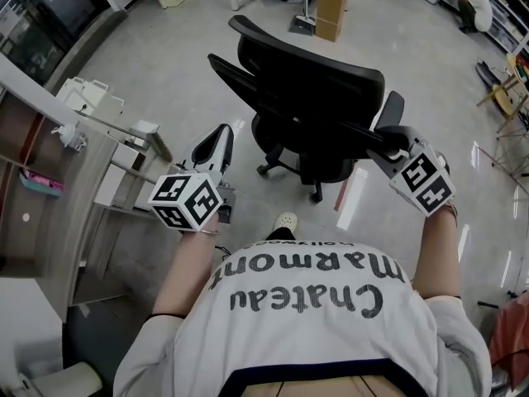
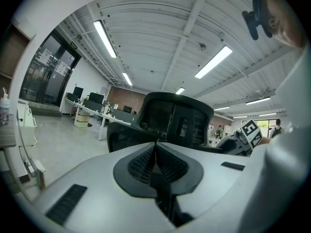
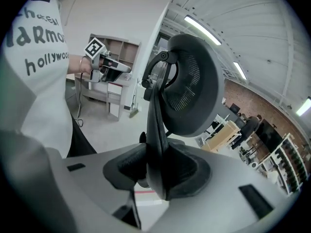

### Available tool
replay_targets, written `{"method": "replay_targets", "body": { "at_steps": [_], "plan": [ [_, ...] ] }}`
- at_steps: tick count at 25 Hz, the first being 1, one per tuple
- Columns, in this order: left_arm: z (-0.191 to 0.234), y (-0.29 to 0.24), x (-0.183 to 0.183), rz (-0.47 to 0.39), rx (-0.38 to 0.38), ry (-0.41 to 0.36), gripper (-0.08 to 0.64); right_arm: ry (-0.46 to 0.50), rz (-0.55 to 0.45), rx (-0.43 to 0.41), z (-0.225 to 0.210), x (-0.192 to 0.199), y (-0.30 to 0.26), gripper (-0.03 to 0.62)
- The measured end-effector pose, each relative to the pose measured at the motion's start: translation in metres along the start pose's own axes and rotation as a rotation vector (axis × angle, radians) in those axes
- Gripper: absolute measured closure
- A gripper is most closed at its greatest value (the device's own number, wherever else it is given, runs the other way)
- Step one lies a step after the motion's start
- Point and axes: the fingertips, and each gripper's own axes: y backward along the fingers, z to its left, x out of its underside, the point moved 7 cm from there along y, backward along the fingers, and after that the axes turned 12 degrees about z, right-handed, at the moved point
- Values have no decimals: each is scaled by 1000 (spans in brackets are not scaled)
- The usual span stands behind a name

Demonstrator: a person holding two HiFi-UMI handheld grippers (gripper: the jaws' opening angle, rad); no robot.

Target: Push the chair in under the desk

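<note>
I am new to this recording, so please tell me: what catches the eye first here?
A black office chair stands in the middle of the floor. The right gripper clamps its edge; the left gripper, shut and empty, is beside the desk at left.

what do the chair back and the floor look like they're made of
Chair back: black mesh in a matte plastic-looking frame, judging by the fine weave that shows in the right gripper view.
Floor: smooth grey with a slight sheen, probably polished concrete or a coating; it reflects streaks of light.
</note>
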Motion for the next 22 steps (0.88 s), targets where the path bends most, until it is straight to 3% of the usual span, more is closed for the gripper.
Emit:
{"method": "replay_targets", "body": {
  "at_steps": [7,8,10,13,17,22],
  "plan": [
    [-27,1,-14,33,141,-93,534,1,-10,-30,20,62,49,446],
    [-30,0,-18,43,160,-119,515,4,-8,-36,23,70,56,446],
    [-36,-4,-27,82,190,-191,400,6,-4,-48,28,87,70,446],
    [-54,-12,-35,169,252,-314,344,2,-11,-50,34,114,90,440],
    [-89,-28,-34,308,309,-553,299,-10,-40,-48,44,156,120,432],
    [-134,-44,-16,495,318,-1019,256,-64,-12,-26,53,198,152,409]
  ]
}}
